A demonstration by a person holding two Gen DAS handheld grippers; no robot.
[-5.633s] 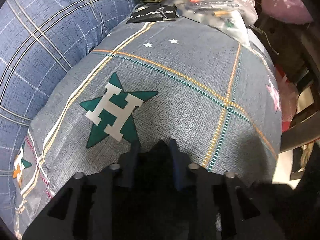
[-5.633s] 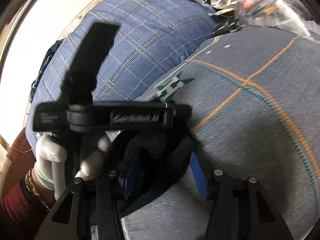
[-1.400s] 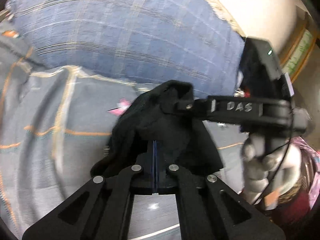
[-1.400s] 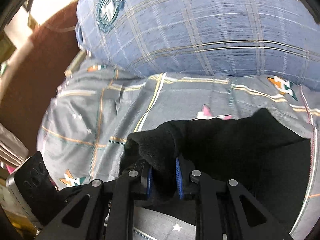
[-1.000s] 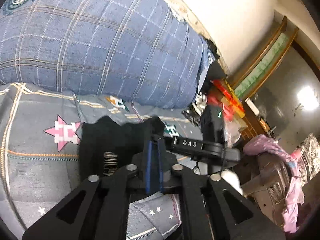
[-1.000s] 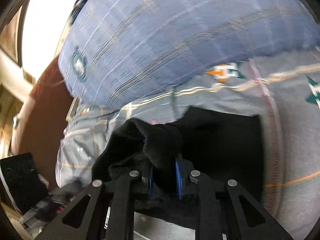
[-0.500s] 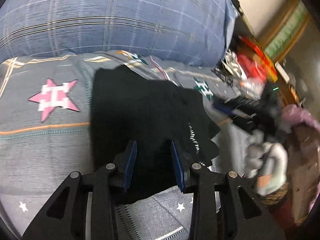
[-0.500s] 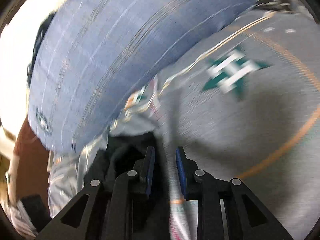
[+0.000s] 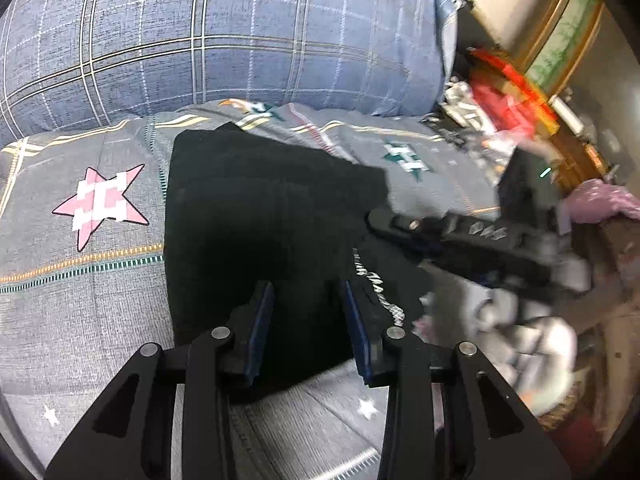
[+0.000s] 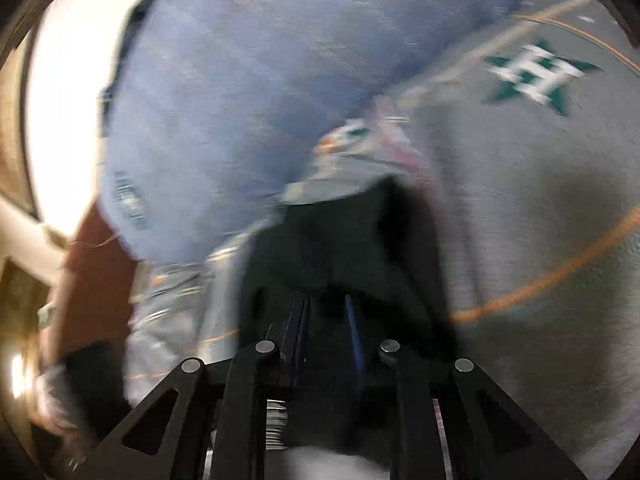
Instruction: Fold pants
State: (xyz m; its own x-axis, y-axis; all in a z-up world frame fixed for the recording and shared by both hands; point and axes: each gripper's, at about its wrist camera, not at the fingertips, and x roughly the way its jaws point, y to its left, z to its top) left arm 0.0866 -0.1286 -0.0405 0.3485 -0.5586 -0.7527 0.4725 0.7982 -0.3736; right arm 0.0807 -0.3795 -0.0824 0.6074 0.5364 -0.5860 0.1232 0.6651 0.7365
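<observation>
the folded black fabric pants (image 9: 256, 216) lie flat on the grey star-print bedsheet (image 9: 80, 300), left gripper (image 9: 308, 320) spread above them, right gripper (image 10: 326, 316) just closing, blurred, at their three o'clock edge.

The pants (image 9: 264, 216) are plain black, with a small white print near one edge. Under them the sheet (image 9: 80, 300) is grey with orange and teal lines, a pink star (image 9: 100, 204) beside the pants and a green star (image 9: 404, 158) beyond them. Behind the pants, the pillow (image 9: 224, 36) is blue plaid.

A block letter H sits in each star (image 9: 102, 203) printed on the bedsheet (image 9: 80, 300).
</observation>
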